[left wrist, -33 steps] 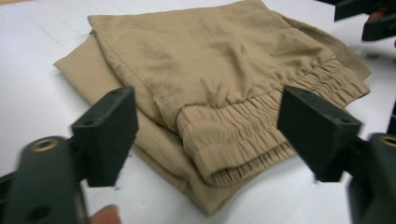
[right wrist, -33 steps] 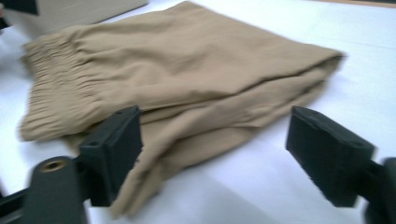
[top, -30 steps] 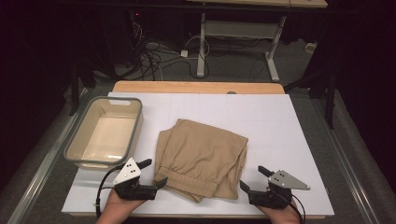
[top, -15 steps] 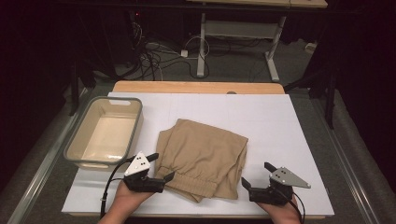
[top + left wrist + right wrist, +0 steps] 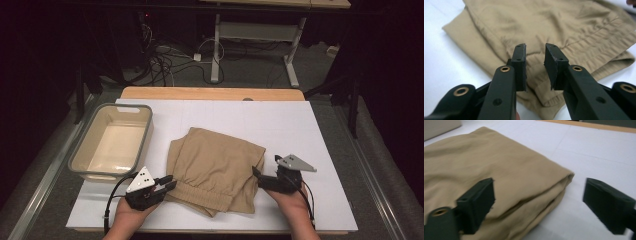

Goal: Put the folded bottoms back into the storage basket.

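A folded tan garment (image 5: 215,167) lies in the middle of the white board (image 5: 310,125). My left gripper (image 5: 169,183) sits at the garment's near left corner, by the elastic waistband. In the left gripper view its jaws stand a little apart over the waistband (image 5: 541,87), and the left gripper (image 5: 535,48) holds nothing. My right gripper (image 5: 256,173) is at the garment's right edge. In the right gripper view the right gripper (image 5: 539,183) is wide open and straddles the folded edge of the garment (image 5: 499,167) without closing on it.
A beige plastic tub (image 5: 112,142) stands on the left of the board, just beyond my left hand. A wooden table edge (image 5: 210,93) runs along the far side. Cables and a desk frame lie on the dark floor beyond. Bare board lies right of the garment.
My left gripper has moved right, up to the garment's corner. My right gripper has moved forward and left, so that its jaws now straddle the garment's right edge.
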Demonstrator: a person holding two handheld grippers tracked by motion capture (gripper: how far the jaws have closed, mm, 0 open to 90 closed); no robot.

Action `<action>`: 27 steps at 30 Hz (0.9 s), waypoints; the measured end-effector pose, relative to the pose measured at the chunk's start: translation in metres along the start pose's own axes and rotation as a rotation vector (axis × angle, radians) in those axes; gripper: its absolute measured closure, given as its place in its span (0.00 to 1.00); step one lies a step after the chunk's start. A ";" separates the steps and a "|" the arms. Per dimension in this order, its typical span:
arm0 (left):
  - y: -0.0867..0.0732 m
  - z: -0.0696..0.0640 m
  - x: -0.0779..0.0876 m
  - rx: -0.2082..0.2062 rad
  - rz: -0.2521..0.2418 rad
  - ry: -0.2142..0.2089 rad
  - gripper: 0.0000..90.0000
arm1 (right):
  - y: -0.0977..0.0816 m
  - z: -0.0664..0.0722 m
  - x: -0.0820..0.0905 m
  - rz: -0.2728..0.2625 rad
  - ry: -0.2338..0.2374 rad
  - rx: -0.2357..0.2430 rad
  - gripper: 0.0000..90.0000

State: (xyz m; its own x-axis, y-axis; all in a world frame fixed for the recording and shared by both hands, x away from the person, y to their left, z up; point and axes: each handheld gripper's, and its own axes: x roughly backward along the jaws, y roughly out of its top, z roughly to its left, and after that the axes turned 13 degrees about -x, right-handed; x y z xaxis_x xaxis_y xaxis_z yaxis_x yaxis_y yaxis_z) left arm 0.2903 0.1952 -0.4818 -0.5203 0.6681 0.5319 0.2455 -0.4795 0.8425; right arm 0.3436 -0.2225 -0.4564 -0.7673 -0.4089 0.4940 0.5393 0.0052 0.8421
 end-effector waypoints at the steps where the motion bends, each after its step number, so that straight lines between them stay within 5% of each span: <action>1: -0.001 0.002 0.000 0.011 0.006 -0.005 0.76 | 0.004 -0.001 -0.005 0.002 -0.008 -0.008 0.23; 4: -0.002 0.004 -0.002 0.040 0.020 -0.019 0.76 | 0.019 -0.008 -0.025 0.032 -0.042 -0.049 0.39; 7: -0.002 0.005 -0.003 0.044 0.027 -0.024 0.75 | 0.026 -0.016 -0.049 0.120 -0.064 -0.084 0.50; 13: -0.002 0.005 -0.003 0.042 0.032 -0.023 0.75 | 0.019 -0.019 -0.059 0.238 -0.065 -0.076 0.43; 17: -0.002 0.004 -0.003 0.042 0.034 -0.025 0.74 | 0.013 -0.014 -0.056 0.240 -0.047 -0.026 0.48; 19: -0.002 0.004 -0.003 0.041 0.034 -0.024 0.74 | 0.012 -0.011 -0.056 0.235 -0.044 0.003 0.58; 23: -0.002 0.004 -0.003 0.035 0.035 -0.018 0.70 | 0.013 -0.012 -0.059 0.229 -0.033 0.006 0.64; 27: -0.002 0.003 -0.003 0.030 0.032 -0.019 0.70 | 0.017 -0.015 -0.066 0.219 -0.022 0.006 0.57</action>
State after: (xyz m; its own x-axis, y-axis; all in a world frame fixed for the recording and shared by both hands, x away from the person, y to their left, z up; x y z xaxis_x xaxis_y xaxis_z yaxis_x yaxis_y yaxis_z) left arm 0.2940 0.1960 -0.4846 -0.4964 0.6632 0.5601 0.2865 -0.4839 0.8269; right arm 0.4087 -0.2090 -0.4780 -0.6400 -0.3769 0.6695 0.6915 0.0974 0.7158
